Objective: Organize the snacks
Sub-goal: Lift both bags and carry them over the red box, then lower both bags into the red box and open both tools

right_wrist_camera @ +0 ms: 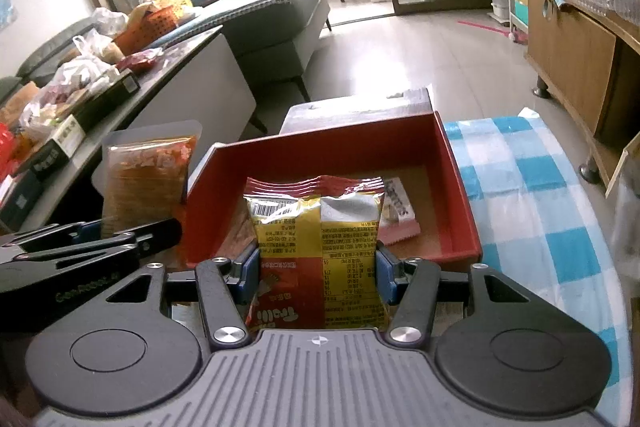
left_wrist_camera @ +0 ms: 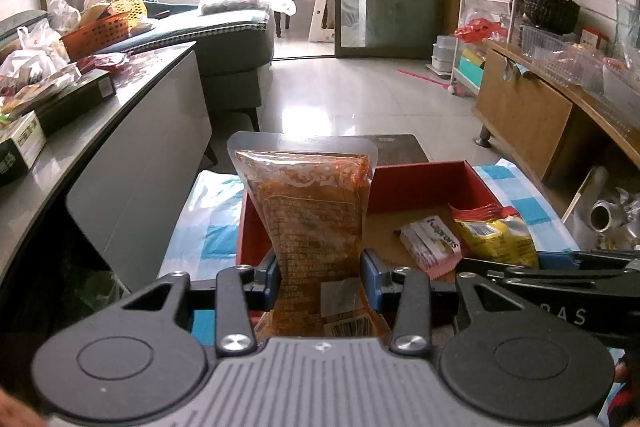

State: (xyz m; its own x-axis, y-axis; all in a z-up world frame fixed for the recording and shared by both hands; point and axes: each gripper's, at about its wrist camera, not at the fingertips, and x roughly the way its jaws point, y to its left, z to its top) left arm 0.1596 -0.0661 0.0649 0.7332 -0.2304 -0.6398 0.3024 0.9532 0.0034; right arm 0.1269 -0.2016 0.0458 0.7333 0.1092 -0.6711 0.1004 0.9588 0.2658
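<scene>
My left gripper [left_wrist_camera: 320, 277] is shut on a clear pouch of orange-red snack [left_wrist_camera: 310, 211], held upright over the left part of the red box [left_wrist_camera: 420, 183]. The pouch also shows in the right wrist view [right_wrist_camera: 146, 179] at the left. My right gripper [right_wrist_camera: 318, 271] is shut on a yellow and red snack bag [right_wrist_camera: 320, 243], held over the near edge of the red box [right_wrist_camera: 456, 187]. That bag shows in the left wrist view [left_wrist_camera: 496, 233]. A pink and white packet [left_wrist_camera: 430, 241] lies on the box floor, also seen in the right wrist view [right_wrist_camera: 396, 215].
The box stands on a blue and white checked cloth [right_wrist_camera: 528, 187]. A grey counter [left_wrist_camera: 84, 139] at the left carries boxes and bags. A wooden cabinet [left_wrist_camera: 528, 111] is at the right. A sofa [left_wrist_camera: 232, 39] and tiled floor lie beyond.
</scene>
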